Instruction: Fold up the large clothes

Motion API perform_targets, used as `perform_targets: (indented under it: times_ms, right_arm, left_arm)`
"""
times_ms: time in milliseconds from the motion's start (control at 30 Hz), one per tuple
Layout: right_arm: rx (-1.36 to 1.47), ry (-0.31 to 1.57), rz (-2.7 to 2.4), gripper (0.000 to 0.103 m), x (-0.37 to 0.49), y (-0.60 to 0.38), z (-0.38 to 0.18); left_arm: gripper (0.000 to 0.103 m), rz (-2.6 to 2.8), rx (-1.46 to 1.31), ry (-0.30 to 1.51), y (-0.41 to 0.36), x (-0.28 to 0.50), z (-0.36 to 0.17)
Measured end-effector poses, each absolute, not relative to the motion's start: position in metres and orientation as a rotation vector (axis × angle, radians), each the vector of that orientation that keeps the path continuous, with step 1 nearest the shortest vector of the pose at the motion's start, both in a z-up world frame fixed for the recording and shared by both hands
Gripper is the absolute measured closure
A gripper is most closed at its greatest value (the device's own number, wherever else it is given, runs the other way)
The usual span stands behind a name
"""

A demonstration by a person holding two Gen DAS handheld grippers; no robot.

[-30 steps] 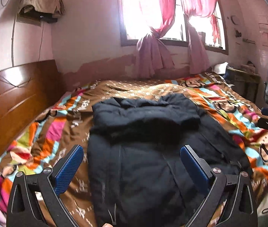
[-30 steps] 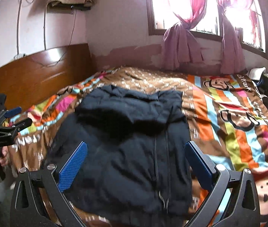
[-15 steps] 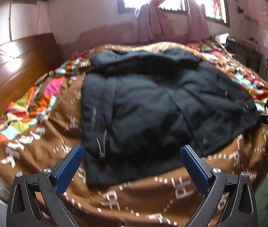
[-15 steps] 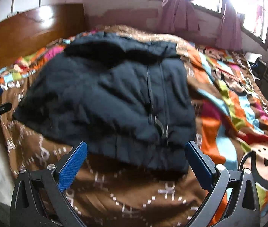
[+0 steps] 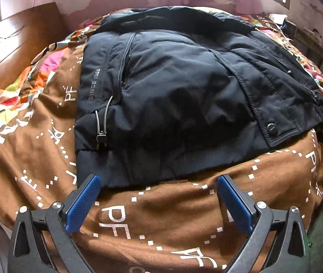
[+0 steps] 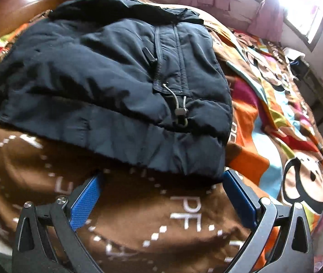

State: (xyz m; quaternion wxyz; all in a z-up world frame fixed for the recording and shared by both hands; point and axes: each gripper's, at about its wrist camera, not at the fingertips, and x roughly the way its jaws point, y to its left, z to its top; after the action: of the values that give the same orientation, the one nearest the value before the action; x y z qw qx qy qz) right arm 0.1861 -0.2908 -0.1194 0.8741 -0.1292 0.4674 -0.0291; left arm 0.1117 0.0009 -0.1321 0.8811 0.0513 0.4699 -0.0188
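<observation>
Now wide open on both sides. Left gripper (image 5: 158, 187): blue pads (image 5: 82, 201) spread far apart, holding nothing, hovering low at the near hem of the dark padded jacket (image 5: 184, 86), left pad tip just at the hem's corner, contact impossible to confirm. Right gripper (image 6: 161, 187): equally spread, empty, its right pad (image 6: 238, 195) close under the jacket's near right corner, touching or not unclear through the blur. Jacket lying flat on the brown lettered quilt (image 5: 161, 216), front up, zipper (image 6: 159, 68) and drawcord toggle (image 6: 180, 111) showing. Long axis running straight away from both cameras: hem nearest, collar and hood at the far end toward the curtained window (image 6: 298, 11). Wooden headboard (image 5: 13, 52) off to the left of the bed.
</observation>
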Motion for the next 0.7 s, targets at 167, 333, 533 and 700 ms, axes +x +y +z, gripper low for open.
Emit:
perform_targets:
  times_ms: [167, 333, 533, 700]
  right_arm:
    - [-0.321, 0.889, -0.133, 0.002, 0.195, -0.286, -0.127]
    - [-0.317, 0.822, -0.149, 0.002, 0.199, -0.284, -0.127]
    - [-0.283, 0.739, -0.046, 0.002, 0.198, -0.287, -0.108]
    - [-0.206, 0.763, 0.087, 0.002, 0.222, -0.299, -0.086]
  left_arm:
    - [0.0, -0.054, 0.049, 0.993, 0.007, 0.108, -0.133]
    - [0.0, -0.047, -0.014, 0.984, 0.022, 0.108, -0.13]
    - [0.0, -0.061, -0.019, 0.966, 0.021, 0.106, -0.127]
    - [0.0, -0.099, -0.064, 0.853, 0.021, 0.095, -0.108]
